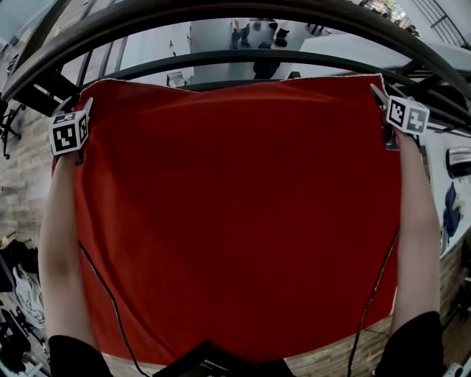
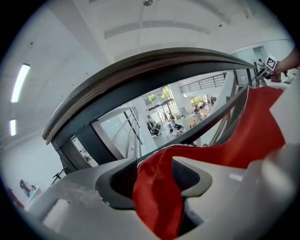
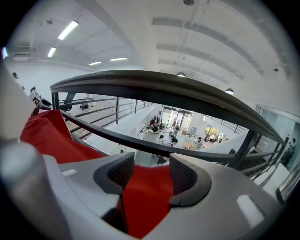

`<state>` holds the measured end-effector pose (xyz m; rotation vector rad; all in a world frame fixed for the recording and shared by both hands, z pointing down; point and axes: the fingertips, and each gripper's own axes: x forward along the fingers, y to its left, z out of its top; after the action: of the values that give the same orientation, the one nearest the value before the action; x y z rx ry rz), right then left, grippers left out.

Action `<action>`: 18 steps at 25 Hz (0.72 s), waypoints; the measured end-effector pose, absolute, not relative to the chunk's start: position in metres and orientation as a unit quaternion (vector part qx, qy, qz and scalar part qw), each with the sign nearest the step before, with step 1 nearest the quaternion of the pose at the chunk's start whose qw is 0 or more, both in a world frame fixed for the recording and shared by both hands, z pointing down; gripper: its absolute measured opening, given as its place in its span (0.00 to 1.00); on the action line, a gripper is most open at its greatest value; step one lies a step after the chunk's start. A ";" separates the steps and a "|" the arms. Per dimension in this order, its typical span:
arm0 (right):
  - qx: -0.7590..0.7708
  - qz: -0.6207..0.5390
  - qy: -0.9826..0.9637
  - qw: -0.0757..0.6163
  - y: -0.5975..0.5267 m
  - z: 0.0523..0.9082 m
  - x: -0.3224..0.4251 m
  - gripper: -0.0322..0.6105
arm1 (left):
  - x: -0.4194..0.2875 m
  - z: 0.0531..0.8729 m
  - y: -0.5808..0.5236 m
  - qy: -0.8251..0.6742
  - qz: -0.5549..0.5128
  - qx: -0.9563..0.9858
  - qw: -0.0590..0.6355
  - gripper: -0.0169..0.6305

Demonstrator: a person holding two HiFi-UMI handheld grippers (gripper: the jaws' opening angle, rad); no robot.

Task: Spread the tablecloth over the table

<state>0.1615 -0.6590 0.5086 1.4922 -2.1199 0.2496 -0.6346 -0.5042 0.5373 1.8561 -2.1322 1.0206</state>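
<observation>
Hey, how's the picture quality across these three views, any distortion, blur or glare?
Head view: strong fisheye, so the railing bows into an arc; the red tablecloth is evenly lit with no glare. Left gripper view: a dark round border, and the left gripper body is soft near the lens. Right gripper view: same border, ceiling lights bright, background fairly sharp.

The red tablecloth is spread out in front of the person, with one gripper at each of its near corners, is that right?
Not quite. The grippers are at the far corners, not the near ones. In the head view the left gripper and the right gripper sit at the two top corners of the red tablecloth, on the side away from the person.
</observation>
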 end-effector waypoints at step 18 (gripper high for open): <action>0.504 0.154 -0.826 0.201 -0.446 0.506 0.149 0.07 | -0.459 0.514 -0.400 -0.636 0.272 0.721 0.038 0.10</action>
<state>0.1491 -0.4461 0.5062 1.4096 -2.3070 0.4291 -0.4588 -0.3996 0.5142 2.2122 -1.9506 0.8359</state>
